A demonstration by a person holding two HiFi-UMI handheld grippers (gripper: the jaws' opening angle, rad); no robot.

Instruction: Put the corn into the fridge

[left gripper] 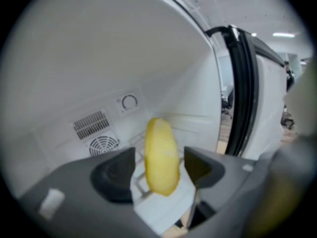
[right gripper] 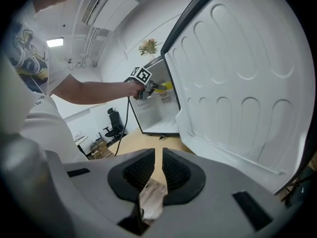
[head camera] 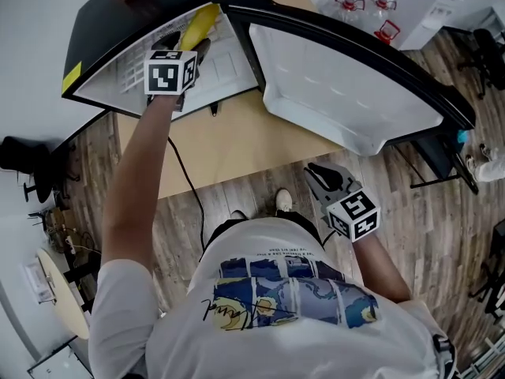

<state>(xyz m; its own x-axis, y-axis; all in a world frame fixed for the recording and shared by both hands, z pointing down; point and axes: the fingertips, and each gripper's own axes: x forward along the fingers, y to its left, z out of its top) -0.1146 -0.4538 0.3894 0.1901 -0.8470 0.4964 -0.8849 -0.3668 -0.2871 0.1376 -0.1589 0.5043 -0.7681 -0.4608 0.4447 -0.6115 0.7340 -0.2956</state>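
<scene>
The yellow corn (head camera: 199,24) lies inside the open black mini fridge (head camera: 110,30), its tip on the white wire shelf (left gripper: 141,182). In the left gripper view the corn (left gripper: 161,157) stands between the two dark pads, with a sliver of white showing on each side. My left gripper (head camera: 185,44) reaches into the fridge with its jaws open around the corn. The right gripper view shows the left gripper (right gripper: 148,89) and the corn (right gripper: 166,86) at the fridge mouth. My right gripper (head camera: 319,174) hangs low beside the person's body, shut, with nothing between its pads (right gripper: 143,170).
The fridge door (head camera: 355,93) swings wide open to the right, its white inner liner (right gripper: 237,83) close to my right gripper. The fridge sits on a wooden table (head camera: 221,144). Vent slots (left gripper: 91,124) and a dial (left gripper: 129,102) mark the back wall. Water bottles (head camera: 367,6) stand behind; an office chair (head camera: 24,160) at left.
</scene>
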